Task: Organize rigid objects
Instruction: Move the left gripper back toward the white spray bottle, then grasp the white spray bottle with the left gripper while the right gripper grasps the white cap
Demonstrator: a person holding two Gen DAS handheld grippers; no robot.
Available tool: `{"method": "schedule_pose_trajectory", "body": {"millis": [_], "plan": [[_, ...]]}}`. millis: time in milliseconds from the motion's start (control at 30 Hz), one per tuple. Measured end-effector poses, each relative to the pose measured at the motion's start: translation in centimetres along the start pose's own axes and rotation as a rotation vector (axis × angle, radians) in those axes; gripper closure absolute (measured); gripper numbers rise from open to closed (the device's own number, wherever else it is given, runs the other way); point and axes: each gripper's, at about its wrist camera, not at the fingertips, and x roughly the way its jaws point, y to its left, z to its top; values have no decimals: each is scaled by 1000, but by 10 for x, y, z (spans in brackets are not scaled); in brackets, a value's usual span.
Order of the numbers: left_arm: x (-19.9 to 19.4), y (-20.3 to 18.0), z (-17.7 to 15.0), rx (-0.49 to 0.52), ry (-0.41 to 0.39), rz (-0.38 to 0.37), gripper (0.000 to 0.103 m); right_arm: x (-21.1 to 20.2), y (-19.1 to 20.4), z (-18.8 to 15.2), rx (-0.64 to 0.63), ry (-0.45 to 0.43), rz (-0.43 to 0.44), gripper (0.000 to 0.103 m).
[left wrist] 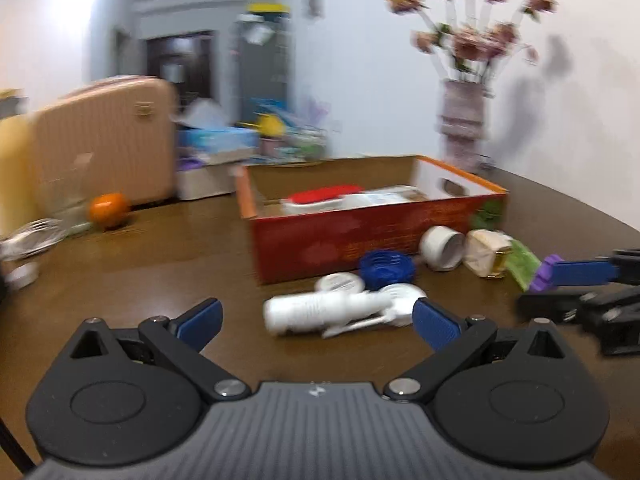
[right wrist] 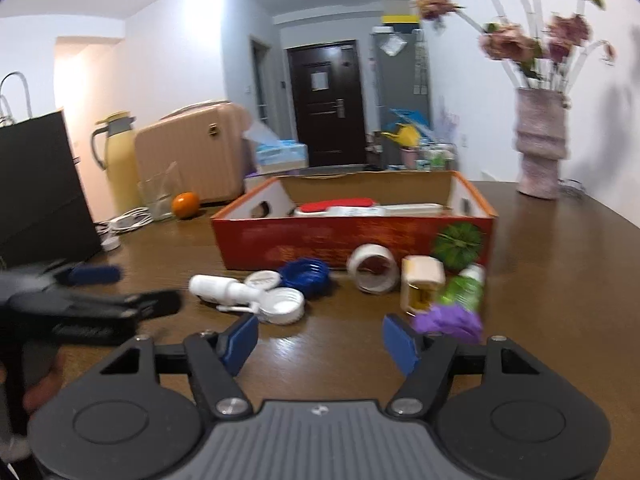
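An open red cardboard box (right wrist: 352, 240) (left wrist: 332, 248) stands mid-table holding a red-lidded item (right wrist: 336, 204) and white packs. In front of it lie a white bottle (left wrist: 320, 312) (right wrist: 220, 290), white lids (right wrist: 282, 304) (left wrist: 340, 282), a blue lid (left wrist: 386, 268) (right wrist: 306, 274), a white tape roll (right wrist: 374, 268) (left wrist: 442, 248), a cream bottle (right wrist: 422, 284) (left wrist: 486, 254) and a green bottle with a purple cap (right wrist: 460, 300) (left wrist: 520, 264). My left gripper (left wrist: 318, 322) (right wrist: 92, 300) is open just short of the white bottle. My right gripper (right wrist: 320, 342) (left wrist: 592, 280) is open over bare table, the purple cap beside its right finger.
On the brown table (right wrist: 540, 248), an orange (left wrist: 108, 210) (right wrist: 186, 204), a glass (right wrist: 160, 196) and white cables (right wrist: 128, 218) sit at the back left, near a pink suitcase (right wrist: 192, 148) and a black bag (right wrist: 40, 188). A flower vase (right wrist: 540, 148) stands back right.
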Motion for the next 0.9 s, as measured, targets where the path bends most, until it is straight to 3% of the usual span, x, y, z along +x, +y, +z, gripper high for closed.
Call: {"method": "schedule_pose_trajectory", "body": {"millis": [133, 200, 367, 500, 567, 700, 733, 833, 900], "plan": [[40, 15, 12, 85, 70, -160, 0, 27, 6, 10, -35, 25, 23, 36], [59, 22, 16, 100, 98, -196, 0, 37, 6, 14, -40, 32, 18, 36], [80, 35, 14, 41, 113, -324, 0, 58, -3, 19, -26, 57, 13, 36], [76, 34, 2, 41, 156, -332, 3, 70, -7, 21, -23, 81, 10, 36], [71, 32, -3, 29, 202, -317, 14, 77, -6, 22, -28, 96, 18, 36], [52, 37, -13, -2, 195, -300, 20, 88, -1, 22, -47, 115, 36, 36], [49, 39, -15, -18, 190, -302, 27, 91, 1, 21, -47, 121, 44, 36], [44, 42, -15, -34, 180, -257, 75, 100, 6, 20, -55, 146, 60, 36], [38, 47, -18, -77, 177, -264, 75, 108, 10, 19, -66, 168, 59, 36]]}}
